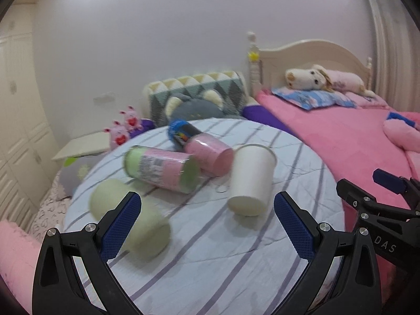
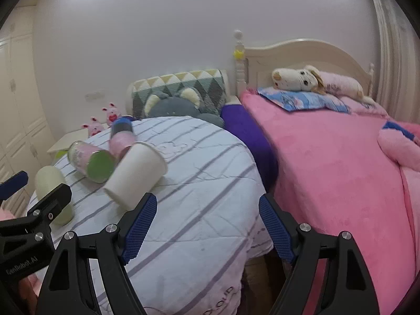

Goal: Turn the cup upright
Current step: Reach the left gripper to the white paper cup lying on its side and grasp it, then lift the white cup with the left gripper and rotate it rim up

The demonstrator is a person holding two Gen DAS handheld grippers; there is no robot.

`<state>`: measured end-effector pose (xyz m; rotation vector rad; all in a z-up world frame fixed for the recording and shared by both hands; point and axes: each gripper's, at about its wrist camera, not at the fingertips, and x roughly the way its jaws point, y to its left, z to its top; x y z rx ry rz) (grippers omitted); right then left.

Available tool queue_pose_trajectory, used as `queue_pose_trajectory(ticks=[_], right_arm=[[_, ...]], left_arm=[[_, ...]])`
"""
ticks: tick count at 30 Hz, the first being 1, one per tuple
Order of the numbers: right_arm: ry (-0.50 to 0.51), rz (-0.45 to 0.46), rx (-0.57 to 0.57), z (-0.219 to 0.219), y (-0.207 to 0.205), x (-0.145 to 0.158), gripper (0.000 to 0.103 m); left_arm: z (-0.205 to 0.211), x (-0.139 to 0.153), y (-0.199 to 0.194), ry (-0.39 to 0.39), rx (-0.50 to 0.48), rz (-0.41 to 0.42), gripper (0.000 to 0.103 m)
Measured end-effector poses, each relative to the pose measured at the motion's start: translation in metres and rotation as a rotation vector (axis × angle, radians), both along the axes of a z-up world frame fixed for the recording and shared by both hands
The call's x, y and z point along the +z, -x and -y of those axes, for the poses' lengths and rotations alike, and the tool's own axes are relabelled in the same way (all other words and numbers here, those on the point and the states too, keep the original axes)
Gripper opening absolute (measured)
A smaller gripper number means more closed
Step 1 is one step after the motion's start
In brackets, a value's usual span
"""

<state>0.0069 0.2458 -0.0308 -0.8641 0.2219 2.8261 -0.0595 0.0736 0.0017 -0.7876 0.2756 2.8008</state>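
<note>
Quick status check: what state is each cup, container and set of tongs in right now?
White paper cup: on its side, mouth facing away, ungrasped.
Pale green cup: on its side, ungrasped.
Pink-and-green wrapped cup stack: lying down.
Pink cup stack: lying down, touching the wrapped stack.
Blue-capped can: lying down.
Left tongs: open, empty.
Right tongs: open, empty.

Two wrist views, close above the striped cloth [image 1: 210, 249], facing the headboard [image 2: 302, 52], overlapping.
</note>
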Motion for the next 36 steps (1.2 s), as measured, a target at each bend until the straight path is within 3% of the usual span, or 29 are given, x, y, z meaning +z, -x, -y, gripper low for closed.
queue_pose_trajectory(ticks=[5, 11, 16, 19, 22, 29, 30, 34, 36], right_arm=[[0.002, 0.068, -0.066, -0.018, 0.013, -0.004, 0.082], [0.031, 0.128, -0.101, -0.033, 0.024, -0.011, 0.082], [0.032, 0.204, -0.117, -0.04, 0.033, -0.021, 0.081], [0.028, 0.214, -0.122, -0.04, 0.032, -0.024, 0.082], [0.038, 0.223, -0.112, -0.042, 0.033, -0.026, 0.082], [0.049, 0.238, -0.115, -0.046, 0.038, -0.03, 0.081], [0.056, 0.242, -0.116, -0.047, 0.039, -0.031, 0.081], [0.058, 0.254, -0.12, -0.049, 0.041, -0.034, 0.081], [0.062, 0.26, -0.118, -0.049, 0.041, -0.035, 0.081]], left_arm=[[-0.026, -0.004, 0.031, 0.038, -0.122, 0.132, 0.102], [-0.048, -0.009, 0.06, 0.049, -0.205, 0.245, 0.102], [-0.074, -0.022, 0.088, 0.109, -0.281, 0.397, 0.102], [-0.085, -0.033, 0.104, 0.15, -0.269, 0.497, 0.102], [-0.089, -0.043, 0.121, 0.207, -0.177, 0.569, 0.102], [-0.094, -0.064, 0.14, 0.217, -0.154, 0.688, 0.102], [-0.095, -0.067, 0.141, 0.223, -0.147, 0.69, 0.101], [-0.095, -0.069, 0.137, 0.195, -0.147, 0.713, 0.068], [-0.096, -0.064, 0.131, 0.211, -0.148, 0.69, 0.064]])
